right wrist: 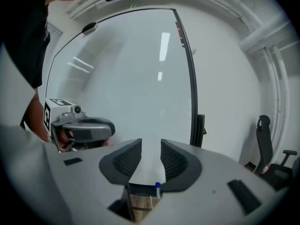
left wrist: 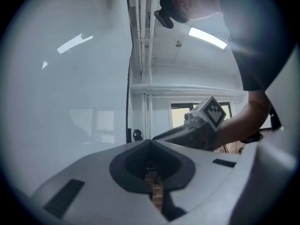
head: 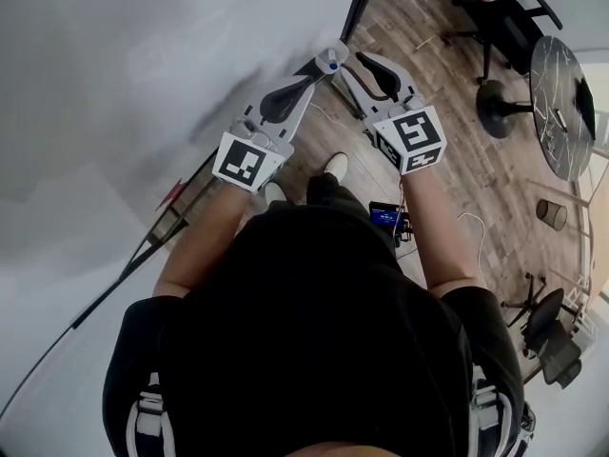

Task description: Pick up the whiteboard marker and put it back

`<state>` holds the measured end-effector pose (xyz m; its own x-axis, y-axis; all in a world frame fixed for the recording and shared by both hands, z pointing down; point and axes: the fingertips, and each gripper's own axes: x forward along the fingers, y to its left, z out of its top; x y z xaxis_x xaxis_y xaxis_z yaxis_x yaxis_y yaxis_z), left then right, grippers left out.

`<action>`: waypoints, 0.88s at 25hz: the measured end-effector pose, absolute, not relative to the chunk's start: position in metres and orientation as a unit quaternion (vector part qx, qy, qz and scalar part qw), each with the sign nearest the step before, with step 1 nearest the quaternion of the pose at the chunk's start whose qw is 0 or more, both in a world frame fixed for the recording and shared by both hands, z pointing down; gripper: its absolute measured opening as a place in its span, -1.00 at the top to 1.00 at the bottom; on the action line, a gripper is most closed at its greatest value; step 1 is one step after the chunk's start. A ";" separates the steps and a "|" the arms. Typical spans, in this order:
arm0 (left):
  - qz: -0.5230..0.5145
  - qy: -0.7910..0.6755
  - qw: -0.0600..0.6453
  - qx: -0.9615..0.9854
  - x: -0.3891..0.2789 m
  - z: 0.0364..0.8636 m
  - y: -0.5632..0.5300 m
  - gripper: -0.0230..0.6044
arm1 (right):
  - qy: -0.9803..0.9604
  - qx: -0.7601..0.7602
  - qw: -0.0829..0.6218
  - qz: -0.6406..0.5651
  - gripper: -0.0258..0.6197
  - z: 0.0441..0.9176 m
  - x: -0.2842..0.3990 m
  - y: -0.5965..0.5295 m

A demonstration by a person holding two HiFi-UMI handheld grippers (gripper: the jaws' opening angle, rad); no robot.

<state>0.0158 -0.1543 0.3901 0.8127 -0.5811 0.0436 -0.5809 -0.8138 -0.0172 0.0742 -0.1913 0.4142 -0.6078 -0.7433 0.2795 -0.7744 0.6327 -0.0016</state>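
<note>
The whiteboard marker (right wrist: 144, 165) is white with a blue end (head: 330, 62). It stands between the pads of my right gripper (right wrist: 151, 161), which is shut on it. The blue end shows at the lower edge of the right pad. In the head view my right gripper (head: 356, 58) is raised close to the whiteboard (head: 143, 65). My left gripper (head: 317, 70) is beside it, tip almost touching the marker's blue end. The left gripper (left wrist: 152, 165) is shut with nothing between its pads. The glossy board (right wrist: 126, 78) fills the right gripper view ahead.
The board's black frame edge (right wrist: 192, 78) runs upright. Its ledge (head: 181, 212) carries a small red thing (head: 173, 194). On the wooden floor (head: 457, 160) behind are office chairs (head: 504, 17), a round dark table (head: 561, 93) and another chair (right wrist: 265, 139).
</note>
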 end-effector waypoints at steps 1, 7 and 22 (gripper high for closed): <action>-0.024 0.302 0.003 -0.953 0.015 0.387 -0.152 0.92 | -0.895 0.426 0.120 0.060 0.53 0.407 0.074 -0.186; -0.018 0.286 0.008 -0.958 0.011 0.370 -0.134 0.92 | -0.896 0.434 0.084 0.042 0.58 0.379 0.070 -0.144; -0.015 0.238 0.015 -0.971 -0.002 0.345 -0.081 0.92 | -0.900 0.434 0.012 0.023 0.86 0.335 0.032 -0.067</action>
